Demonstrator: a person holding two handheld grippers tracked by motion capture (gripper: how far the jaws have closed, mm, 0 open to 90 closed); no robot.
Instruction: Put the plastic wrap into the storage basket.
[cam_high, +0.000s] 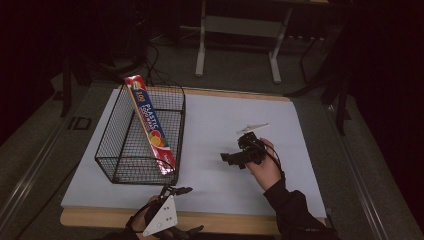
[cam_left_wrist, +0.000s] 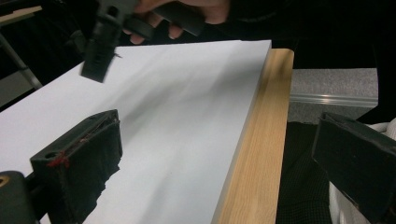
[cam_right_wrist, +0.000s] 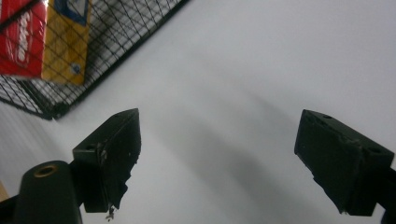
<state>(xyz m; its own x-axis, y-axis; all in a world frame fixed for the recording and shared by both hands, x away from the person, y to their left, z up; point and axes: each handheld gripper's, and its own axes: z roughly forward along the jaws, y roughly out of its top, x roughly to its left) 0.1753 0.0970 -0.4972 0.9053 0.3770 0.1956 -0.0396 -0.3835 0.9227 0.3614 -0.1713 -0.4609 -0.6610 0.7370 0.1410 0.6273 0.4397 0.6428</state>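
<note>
**Long box leans in the wire basket**

The box (cam_high: 150, 125) is long and thin. It stands tilted in the black wire basket (cam_high: 112, 150), with its top end poking out over the back rim and its low end down by the front corner. The top end is red. The side is yellow and blue, with pictures of orange fruit near the low end. It reads "100" and "PLASTIC" in big letters; the smaller words are too blurry to read.

The basket sits on the white desk (cam_high: 220, 120).

The right tool (cam_high: 231, 159) is well to the right of the basket, above the bare desk. Its jaws are spread wide, with nothing between them. In the right gripper view the basket corner and the box's red and yellow end show at the top left.

The left tool (cam_high: 176, 190) is just in front of the basket, at the desk's wooden edge. Its jaws are spread wide too and hold nothing.
</note>
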